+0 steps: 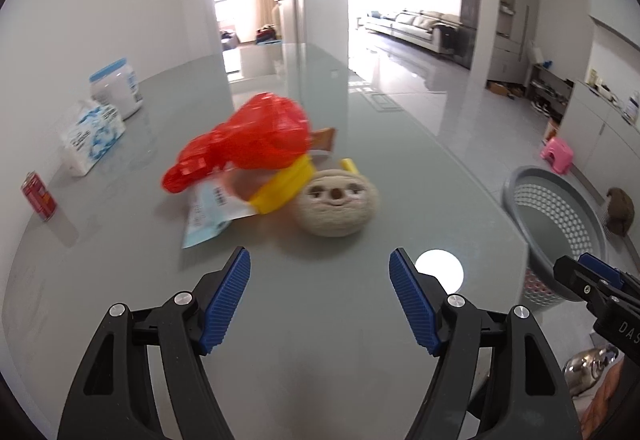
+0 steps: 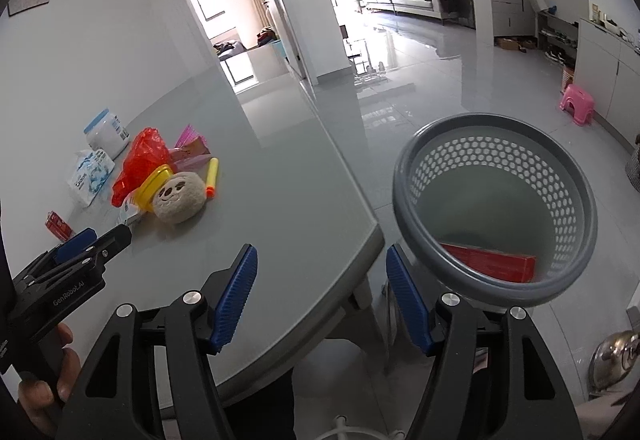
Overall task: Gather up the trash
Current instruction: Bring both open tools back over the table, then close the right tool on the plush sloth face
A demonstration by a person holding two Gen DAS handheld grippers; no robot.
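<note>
grey glossy worktop (image 1: 320,320) fills the foreground, with pale walls, an open doorway and a sofa (image 1: 420,24) far behind. left tool (image 1: 320,296) hovers over the worktop, jaws spread wide, holding nothing. right tool (image 2: 320,292) is likewise wide open and empty, at the worktop's edge beside the grey perforated basket (image 2: 572,160), where a red box (image 2: 488,262) lies. further on, a red plastic bag (image 1: 248,144), paper wrapper (image 1: 208,212), yellow lid (image 1: 284,184) and plush face (image 1: 336,202) cluster together.

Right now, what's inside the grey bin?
A flat red box lies at the bottom of the grey bin. The near rim hides the box's lower edge and the bottom nearest the camera; nothing else shows.
</note>
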